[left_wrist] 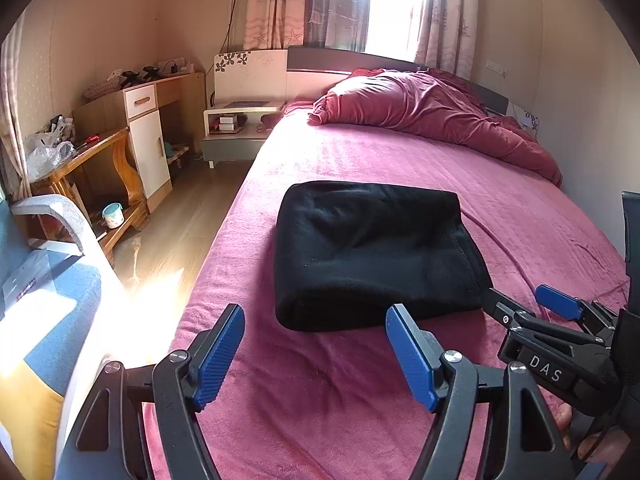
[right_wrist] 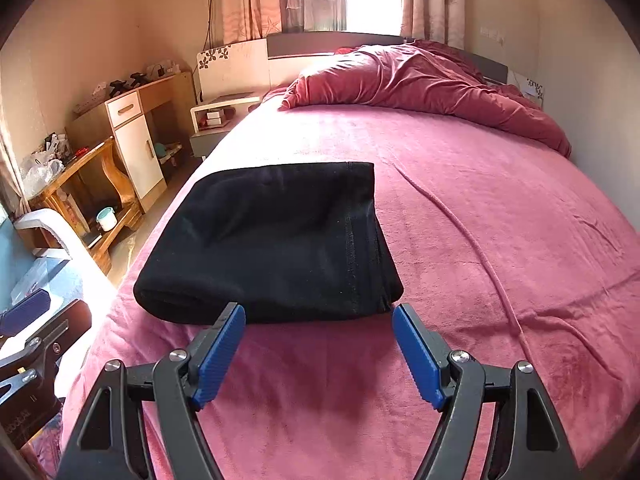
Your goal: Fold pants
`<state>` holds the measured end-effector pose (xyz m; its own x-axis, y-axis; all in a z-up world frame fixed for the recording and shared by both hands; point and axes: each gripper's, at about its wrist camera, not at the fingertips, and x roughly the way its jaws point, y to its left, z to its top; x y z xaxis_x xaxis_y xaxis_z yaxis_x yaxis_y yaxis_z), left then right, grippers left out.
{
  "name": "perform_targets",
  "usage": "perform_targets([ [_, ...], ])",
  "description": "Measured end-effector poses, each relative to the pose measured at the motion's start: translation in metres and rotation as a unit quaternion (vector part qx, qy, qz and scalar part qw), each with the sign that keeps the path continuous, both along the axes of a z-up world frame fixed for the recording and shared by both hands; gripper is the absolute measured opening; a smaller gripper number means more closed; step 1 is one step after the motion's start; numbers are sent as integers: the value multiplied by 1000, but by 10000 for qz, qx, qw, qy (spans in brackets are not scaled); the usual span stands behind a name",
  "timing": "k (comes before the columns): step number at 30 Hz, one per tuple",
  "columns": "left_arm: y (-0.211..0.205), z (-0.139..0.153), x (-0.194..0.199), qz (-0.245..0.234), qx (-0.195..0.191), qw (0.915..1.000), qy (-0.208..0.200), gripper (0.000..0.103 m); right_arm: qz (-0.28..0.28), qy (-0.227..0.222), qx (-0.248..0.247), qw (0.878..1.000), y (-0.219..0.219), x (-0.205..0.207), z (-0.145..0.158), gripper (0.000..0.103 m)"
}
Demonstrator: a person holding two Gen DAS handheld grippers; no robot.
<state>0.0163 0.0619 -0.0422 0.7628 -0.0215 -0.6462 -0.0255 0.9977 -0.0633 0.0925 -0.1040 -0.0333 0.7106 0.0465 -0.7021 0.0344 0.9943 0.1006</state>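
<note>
Both hand-held grippers (left_wrist: 314, 320) (right_wrist: 318, 320) hover agape near folded pants (left_wrist: 372, 252).

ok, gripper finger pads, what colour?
Blue, ribbed pads on black arms, both grippers. Clearest in the right wrist view.

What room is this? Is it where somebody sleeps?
Yes, it looks like a bedroom. There is a big bed with a pink cover, a rumpled red quilt by the headboard, and a small nightstand beside it. Folded black pants lie on the bed.
</note>
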Motion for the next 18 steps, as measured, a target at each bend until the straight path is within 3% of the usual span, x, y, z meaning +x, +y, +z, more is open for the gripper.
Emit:
perform_targets([
  [9, -5, 3, -1, 163, 284, 9995, -11, 75, -11, -99, -27, 9999, -1, -8, 7, 78],
  [18, -2, 4, -4, 273, 209, 9994, -44, 75, -23, -71, -43, 10000, -4, -9, 5, 78],
])
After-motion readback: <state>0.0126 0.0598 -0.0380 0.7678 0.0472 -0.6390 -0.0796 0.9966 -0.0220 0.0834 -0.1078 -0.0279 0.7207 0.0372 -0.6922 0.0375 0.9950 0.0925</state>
